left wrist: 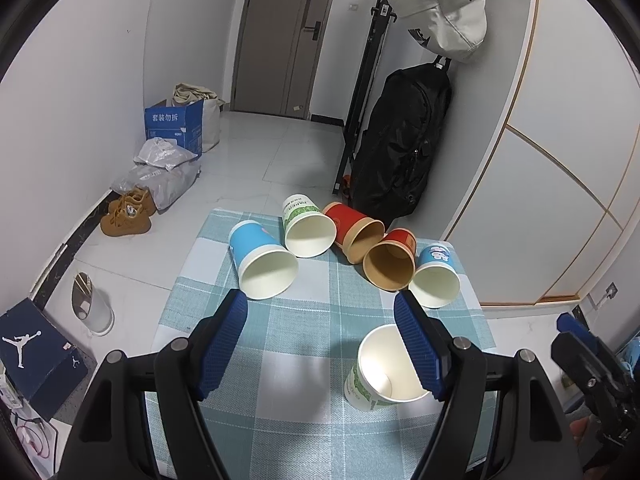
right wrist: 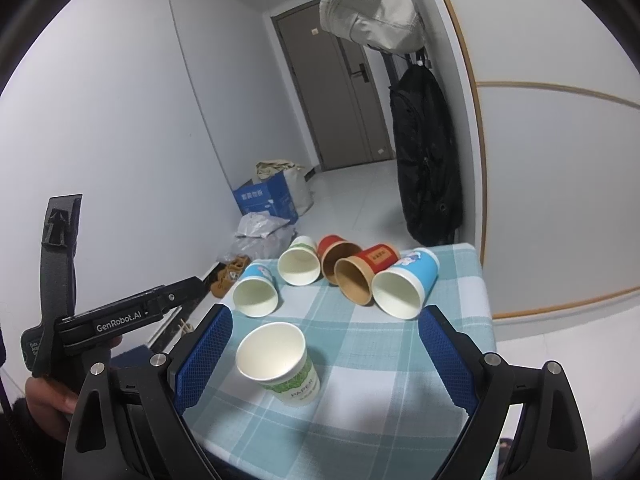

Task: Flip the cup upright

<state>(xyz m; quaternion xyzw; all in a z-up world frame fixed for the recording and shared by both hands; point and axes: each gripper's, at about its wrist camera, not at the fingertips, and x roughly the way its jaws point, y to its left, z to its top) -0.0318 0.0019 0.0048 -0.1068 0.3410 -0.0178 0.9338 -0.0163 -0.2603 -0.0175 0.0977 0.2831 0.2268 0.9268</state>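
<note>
A white paper cup with a green pattern (right wrist: pixel 280 364) stands upright, mouth up, low and centre in the right wrist view, on the checked surface (right wrist: pixel 360 360). Five more cups lie on their sides in a touching row (right wrist: pixel 332 276) toward the far edge, mouths facing the camera. The right tool (right wrist: pixel 324 364) is spread wide with the standing cup between its pads, nothing gripped. The left tool (left wrist: pixel 320 344) is also wide open and empty, with the cup beside its right pad. Risk, judged: reaching past, a pad could clip the light standing cup and topple it, or nudge the lying cups so they roll off.
</note>
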